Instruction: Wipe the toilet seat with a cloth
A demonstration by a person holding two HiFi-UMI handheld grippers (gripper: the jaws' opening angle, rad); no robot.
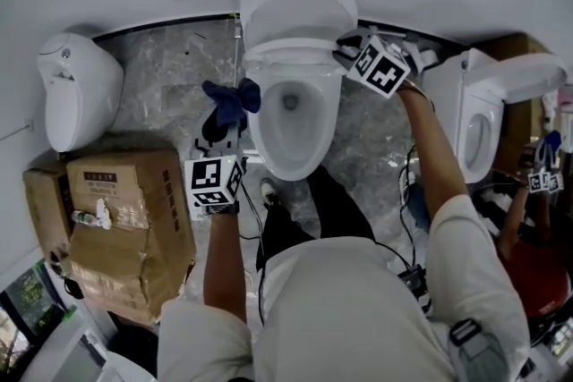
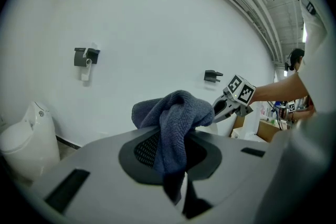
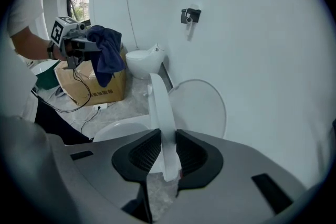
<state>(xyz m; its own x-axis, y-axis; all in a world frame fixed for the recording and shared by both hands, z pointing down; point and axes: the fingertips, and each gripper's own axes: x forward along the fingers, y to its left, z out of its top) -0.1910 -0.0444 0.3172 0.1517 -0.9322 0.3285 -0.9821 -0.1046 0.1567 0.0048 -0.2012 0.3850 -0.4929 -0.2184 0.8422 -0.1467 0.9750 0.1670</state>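
White wall, grey marbled floor, and the toilet bowl (image 1: 291, 130) sits dead centre below the person. The right gripper (image 3: 167, 152) is pinching the toilet seat (image 3: 160, 113), which stands on edge straight between its jaws, with the lid (image 3: 202, 107) just behind. Away to that gripper's left, the left gripper (image 2: 176, 152) is clamped on the blue cloth (image 2: 173, 118), bunched up over its jaws and well apart from the seat.

To do this step well, I'd say: keep the right gripper's hold low and steady so the seat can't drop. Bring the cloth across and press a broad fold, not the knot, flat to the ring. Then sweep along it, away from the pinch point.

Hard to read: the seat shows edge-on, so its faces are hidden. The pads seem to bite rather than merely touch it. From the head view, the right gripper covers the hinge.
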